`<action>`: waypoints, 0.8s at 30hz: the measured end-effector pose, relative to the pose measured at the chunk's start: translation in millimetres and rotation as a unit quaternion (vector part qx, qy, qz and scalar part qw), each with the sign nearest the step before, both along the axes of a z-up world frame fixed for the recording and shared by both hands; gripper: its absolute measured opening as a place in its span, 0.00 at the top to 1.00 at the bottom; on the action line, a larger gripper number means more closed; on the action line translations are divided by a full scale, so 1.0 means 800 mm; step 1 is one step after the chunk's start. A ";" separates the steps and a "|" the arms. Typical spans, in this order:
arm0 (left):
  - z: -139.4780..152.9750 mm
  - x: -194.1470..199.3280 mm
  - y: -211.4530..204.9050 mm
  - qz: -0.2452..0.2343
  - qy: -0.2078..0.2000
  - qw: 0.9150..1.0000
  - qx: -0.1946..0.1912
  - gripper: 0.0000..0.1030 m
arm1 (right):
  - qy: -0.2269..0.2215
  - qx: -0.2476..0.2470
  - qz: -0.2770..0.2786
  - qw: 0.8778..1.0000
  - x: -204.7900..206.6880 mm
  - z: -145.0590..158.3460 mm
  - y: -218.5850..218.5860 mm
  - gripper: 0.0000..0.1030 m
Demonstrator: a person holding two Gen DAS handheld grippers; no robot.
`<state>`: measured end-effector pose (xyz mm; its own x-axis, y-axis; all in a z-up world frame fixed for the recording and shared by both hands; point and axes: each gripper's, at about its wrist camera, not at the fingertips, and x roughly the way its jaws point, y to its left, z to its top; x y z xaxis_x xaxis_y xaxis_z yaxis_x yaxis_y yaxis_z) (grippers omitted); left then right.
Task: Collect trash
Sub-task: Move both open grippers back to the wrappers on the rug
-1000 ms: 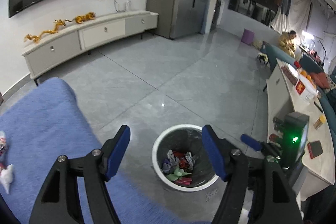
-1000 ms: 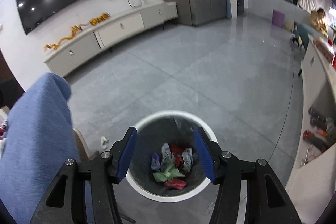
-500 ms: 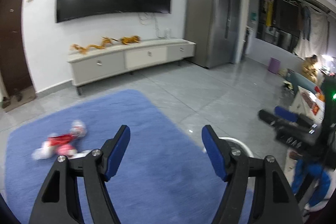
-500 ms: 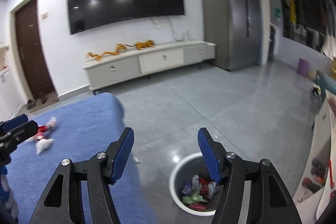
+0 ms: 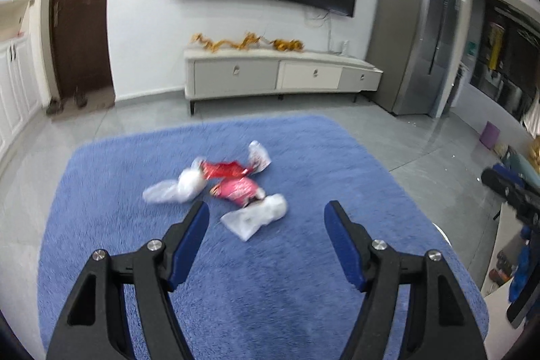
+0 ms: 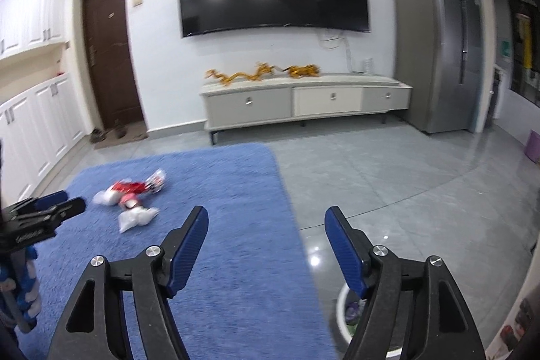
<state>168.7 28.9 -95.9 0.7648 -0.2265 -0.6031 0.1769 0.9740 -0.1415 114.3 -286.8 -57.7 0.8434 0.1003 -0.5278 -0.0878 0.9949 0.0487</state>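
While both the left gripper and right gripper hang spread and empty, crinkly wrappers on the blue rug could slip from a shallow pinch.

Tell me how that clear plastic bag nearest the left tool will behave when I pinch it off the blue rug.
The clear plastic bag looks thin and crumpled, so probably floppy and very light. Its film looks glossy, so it may slip. It lies flat on the shaggy blue rug, so a pinch might catch pile too.
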 end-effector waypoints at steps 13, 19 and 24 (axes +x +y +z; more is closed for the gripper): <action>-0.058 0.101 0.003 0.020 0.098 0.995 -0.026 0.32 | 0.067 0.018 0.099 0.993 0.059 -0.067 0.072 0.29; -0.079 0.147 0.007 0.017 0.141 0.989 -0.030 0.32 | 0.092 0.038 0.171 0.980 0.098 -0.088 0.113 0.27; -0.089 0.168 0.016 0.008 0.169 0.985 -0.040 0.32 | 0.109 0.025 0.232 0.966 0.130 -0.104 0.152 0.26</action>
